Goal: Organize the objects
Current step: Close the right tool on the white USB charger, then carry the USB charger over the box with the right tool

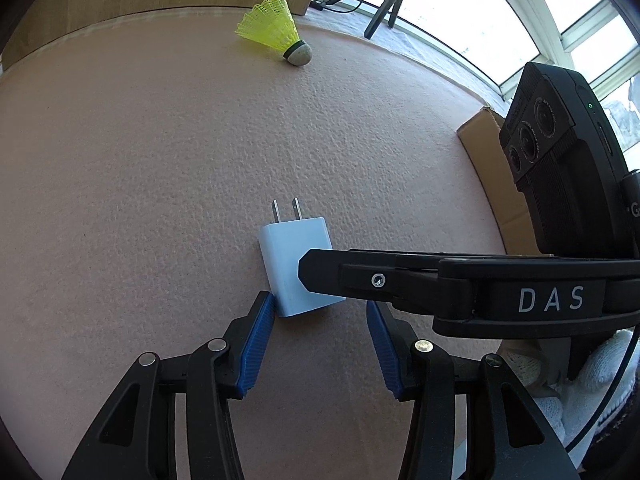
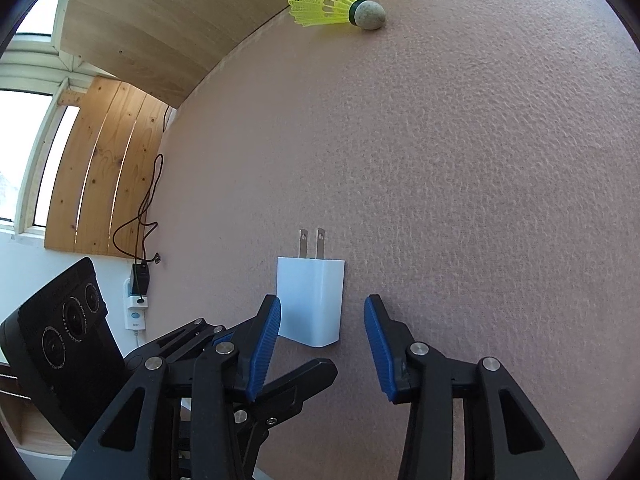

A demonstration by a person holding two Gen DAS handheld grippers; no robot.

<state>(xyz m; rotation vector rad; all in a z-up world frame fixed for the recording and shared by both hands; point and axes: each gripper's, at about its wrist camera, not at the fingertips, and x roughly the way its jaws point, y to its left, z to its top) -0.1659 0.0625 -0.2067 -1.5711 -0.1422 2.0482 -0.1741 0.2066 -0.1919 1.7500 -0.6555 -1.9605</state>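
Note:
A white two-prong charger [image 1: 294, 264] lies flat on the pink felt table [image 1: 160, 180], prongs pointing away. My left gripper [image 1: 320, 308] is open, its near end between the blue pads, the left pad [image 1: 258, 344] touching its corner. My right gripper [image 2: 322, 320] is open too, its pads either side of the charger's [image 2: 310, 300] near end. The right gripper's black finger [image 1: 400, 276] crosses over the charger in the left wrist view. A yellow shuttlecock [image 1: 276, 30] lies at the far edge; it also shows in the right wrist view [image 2: 332, 0].
A cardboard box [image 1: 492, 172] stands at the table's right edge, by windows. A wooden board [image 2: 132, 40] runs along the far edge. A cable and power strip [image 2: 138, 300] hang off the table's left side. The left gripper's body [image 2: 60, 348] sits low left.

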